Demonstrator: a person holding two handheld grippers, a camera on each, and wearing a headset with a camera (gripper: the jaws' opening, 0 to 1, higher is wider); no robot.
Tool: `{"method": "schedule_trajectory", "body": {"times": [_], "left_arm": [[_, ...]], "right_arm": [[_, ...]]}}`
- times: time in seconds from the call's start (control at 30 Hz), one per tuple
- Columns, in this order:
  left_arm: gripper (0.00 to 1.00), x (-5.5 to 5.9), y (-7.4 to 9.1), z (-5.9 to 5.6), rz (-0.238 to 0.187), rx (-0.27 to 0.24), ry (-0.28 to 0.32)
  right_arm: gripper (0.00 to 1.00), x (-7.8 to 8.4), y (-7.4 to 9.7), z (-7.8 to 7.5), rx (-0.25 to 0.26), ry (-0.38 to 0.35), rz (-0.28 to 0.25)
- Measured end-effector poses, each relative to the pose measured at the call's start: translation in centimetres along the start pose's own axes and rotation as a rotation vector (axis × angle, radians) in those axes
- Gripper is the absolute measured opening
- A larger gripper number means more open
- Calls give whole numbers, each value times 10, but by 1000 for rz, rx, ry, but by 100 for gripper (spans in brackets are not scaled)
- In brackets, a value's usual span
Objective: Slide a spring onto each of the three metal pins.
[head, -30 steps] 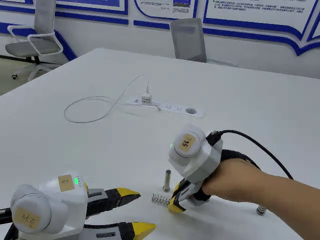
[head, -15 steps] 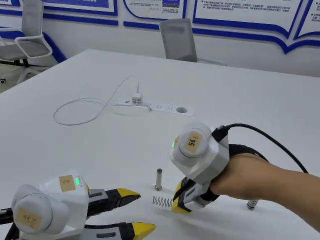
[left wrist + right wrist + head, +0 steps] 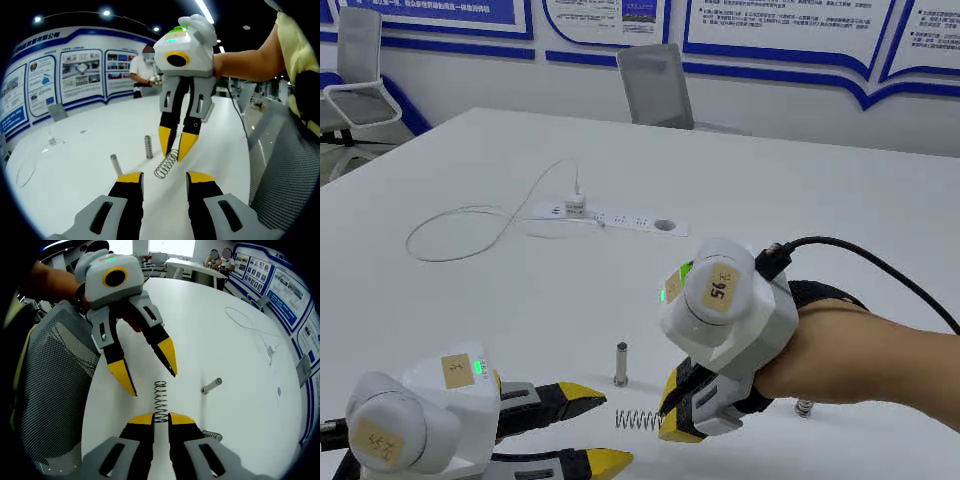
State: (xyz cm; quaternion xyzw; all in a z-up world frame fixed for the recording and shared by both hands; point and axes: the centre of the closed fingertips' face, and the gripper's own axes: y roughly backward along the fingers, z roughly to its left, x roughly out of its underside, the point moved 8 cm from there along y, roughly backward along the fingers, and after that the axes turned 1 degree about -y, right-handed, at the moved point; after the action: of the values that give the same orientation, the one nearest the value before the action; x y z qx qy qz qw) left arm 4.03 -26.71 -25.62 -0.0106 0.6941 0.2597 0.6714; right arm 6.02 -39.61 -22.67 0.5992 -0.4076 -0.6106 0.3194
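At lower left of the head view, closest of all: left gripper (image 3: 610, 428), yellow-tipped jaws spread wide, pointing right across the white table (image 3: 520, 320). Just beyond those tips, at lower centre: right gripper (image 3: 670, 425), angled down and left, jaws pressed together on one end of a spring (image 3: 638, 420). Spring stretched out leftward from the pinch, low over the tabletop; touching it or not, cannot tell. From the left gripper view, hanging aslant at centre frame from the right gripper's tips. From the right gripper view, running straight up from the pinched tips at lower centre toward the open left gripper above. Just behind the spring in the head view, upright and bare: metal pin (image 3: 621, 363). At lower right, beyond the right gripper: second pin (image 3: 804, 407), coils wound round it. Farther back, upper centre: white power strip (image 3: 620, 219) with a plug in it, thin white cable (image 3: 407, 240) looping away left. At top of frame, past the table's far edge: grey chair (image 3: 655, 85).
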Motion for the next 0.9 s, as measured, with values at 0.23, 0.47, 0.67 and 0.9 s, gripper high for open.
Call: {"method": "schedule_trajectory", "body": {"times": [0.23, 0.47, 0.67, 0.9], "left_arm": [[29, -4, -3, -5, 0, 33, -15], [22, -5, -4, -10, 7, 60, -27], [17, -6, -4, -13, 9, 70, -35], [13, -8, -4, -16, 10, 85, -42]], "right_arm": [[12, -2, 4, 9, -15, 37, -1], [12, -5, 9, 14, -28, 90, -7], [12, -5, 10, 17, -31, 115, -7], [12, -6, 12, 19, -26, 147, -5]]}}
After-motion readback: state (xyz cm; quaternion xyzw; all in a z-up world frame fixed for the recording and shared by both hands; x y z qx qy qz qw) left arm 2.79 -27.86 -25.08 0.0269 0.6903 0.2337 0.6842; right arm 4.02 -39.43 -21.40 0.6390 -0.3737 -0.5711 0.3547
